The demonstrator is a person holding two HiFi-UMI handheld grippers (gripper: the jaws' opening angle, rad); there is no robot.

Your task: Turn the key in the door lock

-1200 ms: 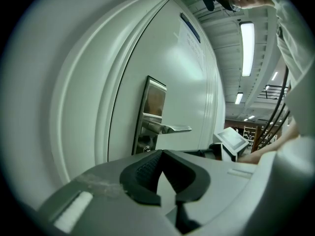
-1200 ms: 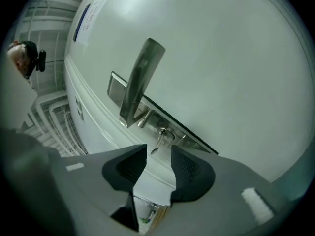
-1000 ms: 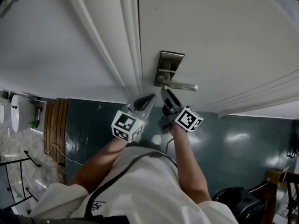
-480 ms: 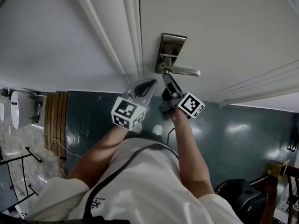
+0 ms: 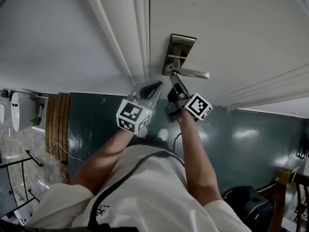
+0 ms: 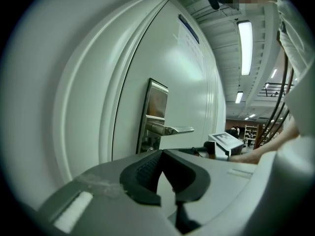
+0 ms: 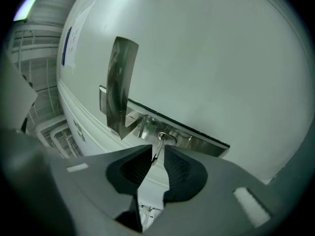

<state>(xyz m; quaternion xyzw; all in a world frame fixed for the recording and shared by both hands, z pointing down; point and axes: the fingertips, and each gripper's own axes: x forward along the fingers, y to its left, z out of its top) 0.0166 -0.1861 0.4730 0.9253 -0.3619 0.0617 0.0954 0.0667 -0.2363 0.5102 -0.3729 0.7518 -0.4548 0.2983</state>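
Observation:
A brushed-metal lock plate (image 5: 179, 52) with a lever handle (image 5: 193, 73) sits on the white door. In the right gripper view a small key (image 7: 158, 149) sticks out of the keyhole below the handle (image 7: 118, 102). My right gripper (image 7: 157, 154) has the key's bow between its fingertips. Its jaws are closing, and a thin gap still shows beside the key. In the head view that gripper (image 5: 173, 79) reaches just under the handle. My left gripper (image 5: 155, 86) hovers shut and empty to the left of the lock, short of the door.
The door frame's white moulding (image 5: 140, 37) runs just left of the lock. Behind me lies a teal floor (image 5: 251, 139), with a black bag (image 5: 248, 204) at the lower right and wooden slats (image 5: 57, 129) at the left.
Both grippers keep their places by the lock. The right gripper's marker cube has rolled slightly, and the head view has shifted a little.

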